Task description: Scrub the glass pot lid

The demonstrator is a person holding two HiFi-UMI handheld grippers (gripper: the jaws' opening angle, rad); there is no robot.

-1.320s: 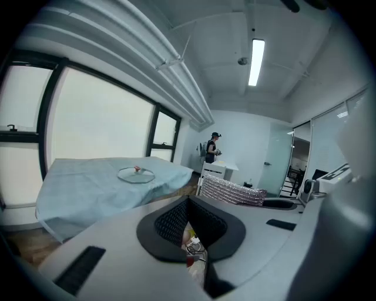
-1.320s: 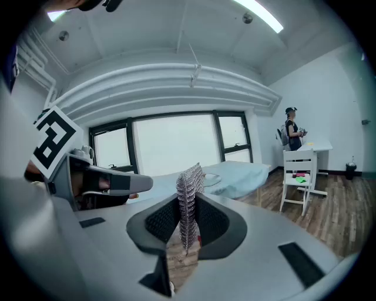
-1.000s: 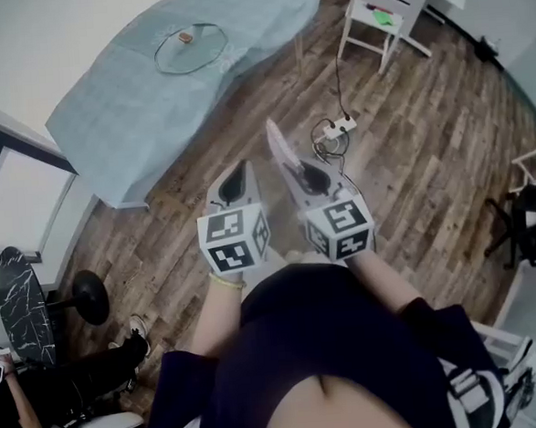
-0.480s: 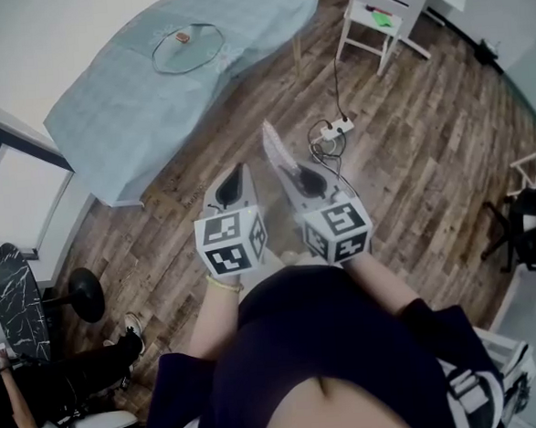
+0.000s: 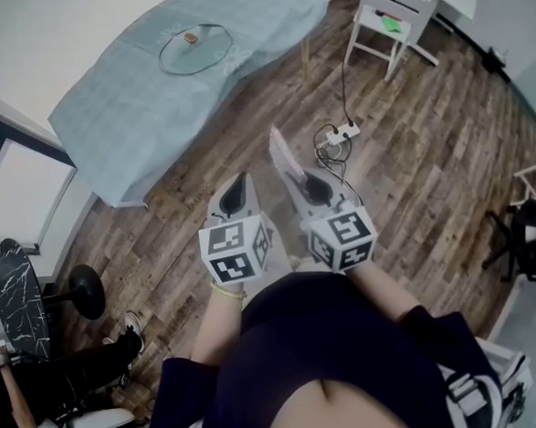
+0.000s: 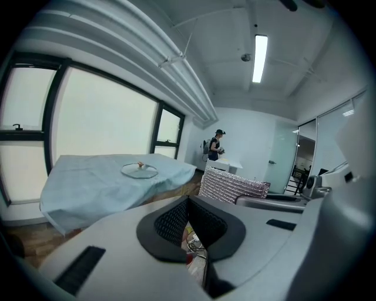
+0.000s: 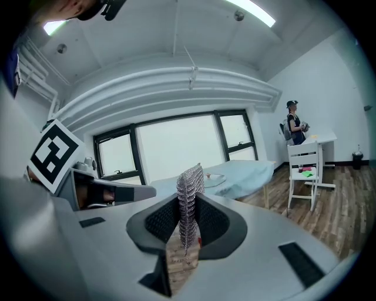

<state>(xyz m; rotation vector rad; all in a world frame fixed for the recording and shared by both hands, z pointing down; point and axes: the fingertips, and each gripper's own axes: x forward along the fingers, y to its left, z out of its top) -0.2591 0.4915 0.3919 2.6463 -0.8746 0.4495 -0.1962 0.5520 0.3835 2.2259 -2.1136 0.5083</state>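
Observation:
The glass pot lid (image 5: 195, 47) lies flat on a table draped in light-blue cloth (image 5: 132, 108), far ahead of both grippers; it also shows small in the left gripper view (image 6: 140, 170) and as the lid (image 7: 214, 179) behind the scrubber in the right gripper view. My left gripper (image 5: 238, 183) is held over the wooden floor close to the body, jaws shut with nothing between them (image 6: 188, 203). Beside it my right gripper (image 5: 295, 181) is shut on a chainmail scrubber (image 7: 190, 191), which stands up out of the jaws (image 5: 280, 151).
A power strip with coiled cables (image 5: 340, 136) lies on the floor just ahead. A white wooden chair (image 5: 391, 17) stands right of the table. A black pedestal base (image 5: 86, 294) and a seated person's leg (image 5: 87, 372) are at left, an office chair (image 5: 530, 236) at right.
Almost nothing differs. Both grippers stay side by side before the body, and the head view has drifted slightly, so the table and lid sit a little further right.

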